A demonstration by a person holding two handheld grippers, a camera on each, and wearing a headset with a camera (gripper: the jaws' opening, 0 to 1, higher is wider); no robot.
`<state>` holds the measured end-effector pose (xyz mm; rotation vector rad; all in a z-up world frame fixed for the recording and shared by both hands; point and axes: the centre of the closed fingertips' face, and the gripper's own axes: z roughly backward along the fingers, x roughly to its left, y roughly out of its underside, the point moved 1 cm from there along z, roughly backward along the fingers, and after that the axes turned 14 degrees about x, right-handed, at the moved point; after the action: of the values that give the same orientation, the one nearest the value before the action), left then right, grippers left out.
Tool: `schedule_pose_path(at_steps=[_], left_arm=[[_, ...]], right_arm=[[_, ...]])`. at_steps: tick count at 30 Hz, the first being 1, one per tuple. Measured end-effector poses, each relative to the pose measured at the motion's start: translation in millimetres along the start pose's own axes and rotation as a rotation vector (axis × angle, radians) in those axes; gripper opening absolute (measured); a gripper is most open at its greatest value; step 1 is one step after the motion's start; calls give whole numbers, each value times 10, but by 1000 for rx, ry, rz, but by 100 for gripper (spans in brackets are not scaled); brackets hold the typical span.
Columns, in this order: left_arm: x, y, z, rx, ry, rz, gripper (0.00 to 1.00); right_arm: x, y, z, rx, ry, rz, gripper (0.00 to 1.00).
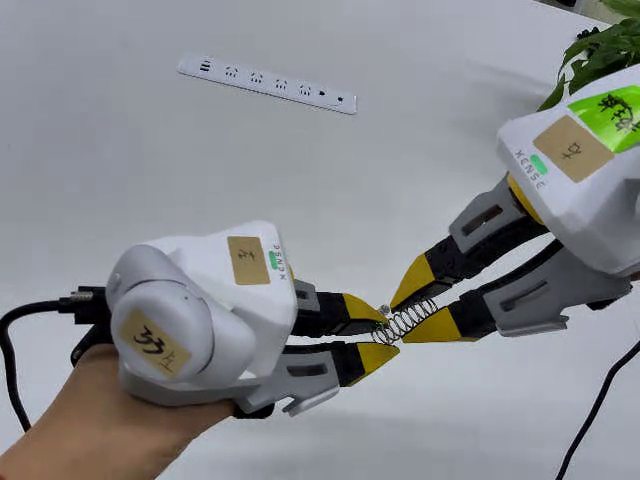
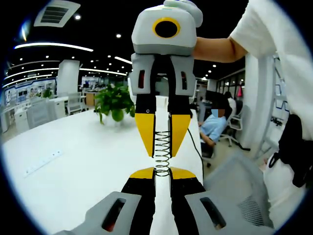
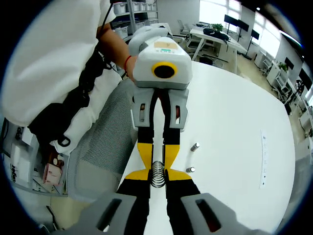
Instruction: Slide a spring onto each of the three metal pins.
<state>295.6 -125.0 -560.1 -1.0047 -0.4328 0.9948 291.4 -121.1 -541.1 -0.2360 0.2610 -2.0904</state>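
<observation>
A coiled steel spring [image 1: 405, 322] spans the gap between the two grippers above the white table. My right gripper [image 1: 411, 313] comes in from the upper right, shut on the spring [image 3: 157, 173], which shows end-on between its yellow tips [image 3: 156, 174]. My left gripper [image 1: 384, 336], held in a hand at lower left, is shut with its tips [image 2: 162, 172] at the spring's [image 2: 162, 149] near end, gripping a thin metal pin mostly hidden inside the coil. Two more short metal pins [image 3: 194, 146] [image 3: 190, 169] stand on the table just beside the tips; one pin top [image 1: 384, 309] peeks above the left fingers.
A white power strip [image 1: 266, 83] lies at the far side of the table. A potted green plant [image 1: 600, 50] stands at the far right corner. Black cables [image 1: 15, 340] trail from both grippers. A grey mesh chair [image 3: 105, 142] stands by the table edge.
</observation>
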Motion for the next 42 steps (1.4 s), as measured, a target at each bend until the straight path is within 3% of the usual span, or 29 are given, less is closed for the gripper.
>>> schedule_pose_path(at_steps=[18, 24, 32, 42], left_arm=[[-22, 19, -11, 2, 8, -9, 12], [-15, 51, 14, 10, -1, -15, 18], [66, 150, 171, 19, -37, -6, 25], [300, 410, 509, 43, -119, 18, 38]], right_arm=[[21, -20, -12, -16, -3, -27, 12], [21, -16, 6, -21, 1, -32, 12], [-31, 56, 71, -15, 27, -66, 12], [-212, 311, 9, 42, 73, -147, 12]])
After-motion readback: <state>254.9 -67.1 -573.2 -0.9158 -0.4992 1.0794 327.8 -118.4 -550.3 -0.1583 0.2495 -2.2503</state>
